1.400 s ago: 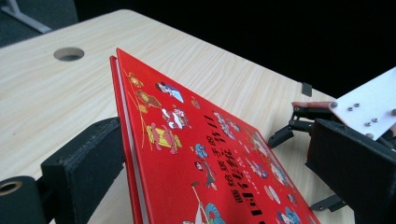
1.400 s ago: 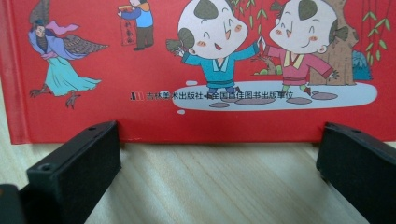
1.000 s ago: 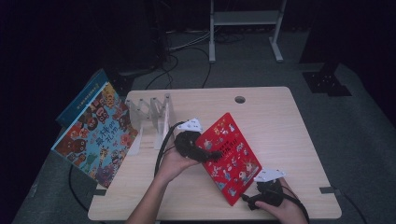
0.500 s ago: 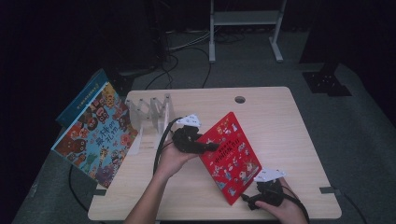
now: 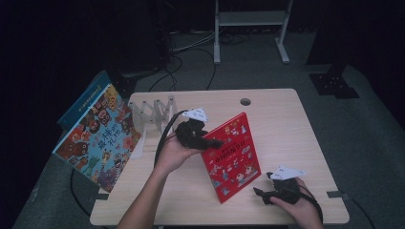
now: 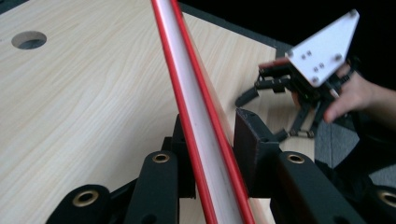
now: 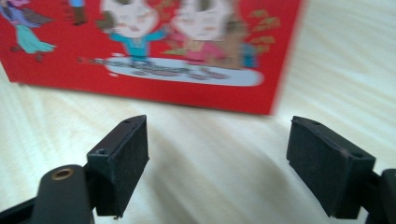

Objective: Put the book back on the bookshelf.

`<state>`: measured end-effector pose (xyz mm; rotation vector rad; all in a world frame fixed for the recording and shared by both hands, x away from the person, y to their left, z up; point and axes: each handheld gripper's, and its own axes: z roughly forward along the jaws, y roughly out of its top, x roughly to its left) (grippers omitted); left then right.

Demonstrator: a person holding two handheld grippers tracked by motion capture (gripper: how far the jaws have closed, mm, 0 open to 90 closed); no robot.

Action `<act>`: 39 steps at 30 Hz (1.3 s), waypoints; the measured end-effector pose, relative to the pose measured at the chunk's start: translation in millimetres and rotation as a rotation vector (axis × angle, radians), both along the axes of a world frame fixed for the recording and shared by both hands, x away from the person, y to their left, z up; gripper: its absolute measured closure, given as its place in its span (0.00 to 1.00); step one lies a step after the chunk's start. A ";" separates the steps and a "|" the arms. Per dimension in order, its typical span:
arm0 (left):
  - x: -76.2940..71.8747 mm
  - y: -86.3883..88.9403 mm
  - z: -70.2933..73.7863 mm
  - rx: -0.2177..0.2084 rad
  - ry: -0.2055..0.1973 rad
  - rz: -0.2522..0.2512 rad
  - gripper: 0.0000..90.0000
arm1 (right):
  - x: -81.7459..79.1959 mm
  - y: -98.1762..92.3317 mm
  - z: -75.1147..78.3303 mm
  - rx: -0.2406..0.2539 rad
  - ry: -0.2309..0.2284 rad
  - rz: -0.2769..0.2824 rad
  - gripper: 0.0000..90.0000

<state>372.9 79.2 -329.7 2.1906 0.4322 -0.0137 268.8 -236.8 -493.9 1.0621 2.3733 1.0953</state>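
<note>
Left tool (image 5: 217,142) pinching red book's (image 5: 231,157) edge, right tool (image 5: 258,192) spread nearby, picture books (image 5: 98,136) leaning against rack (image 5: 153,110) beyond

Dark lab or studio — lone wooden table (image 5: 286,119), floor cables (image 5: 191,45), metal stand (image 5: 250,19).

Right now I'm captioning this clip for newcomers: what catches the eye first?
The red picture book mid-table, its left edge lifted and clamped by the left gripper. Next, the big colourful book leaning at the table's left edge beside a clear rack. The right gripper sits open, empty, near the red book's lower corner.
</note>
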 end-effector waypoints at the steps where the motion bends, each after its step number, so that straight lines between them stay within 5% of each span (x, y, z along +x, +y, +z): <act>1: 0.1 -0.4 3.6 0.012 -0.001 -0.008 0.79 | 1.5 -1.4 0.8 -0.001 0.000 -0.005 0.23; 7: -1.2 -1.7 14.5 0.036 -0.014 -0.041 0.83 | 14.2 -9.1 3.7 0.001 0.005 -0.030 0.24; 17: -8.0 -1.6 30.2 0.105 -0.053 -0.140 0.88 | 21.8 7.9 2.7 0.005 0.010 0.023 0.26; 24: -8.0 -1.2 32.0 0.089 -0.054 -0.176 0.80 | 23.4 6.5 0.0 -0.007 0.015 0.012 0.26; 29: -5.2 -13.7 42.5 0.160 -0.090 -0.177 0.74 | 24.1 6.4 -3.0 -0.022 0.020 0.005 0.26; 39: 3.9 -45.5 58.3 0.213 -0.086 -0.222 0.74 | 25.8 3.5 -6.1 -0.033 0.024 -0.006 0.27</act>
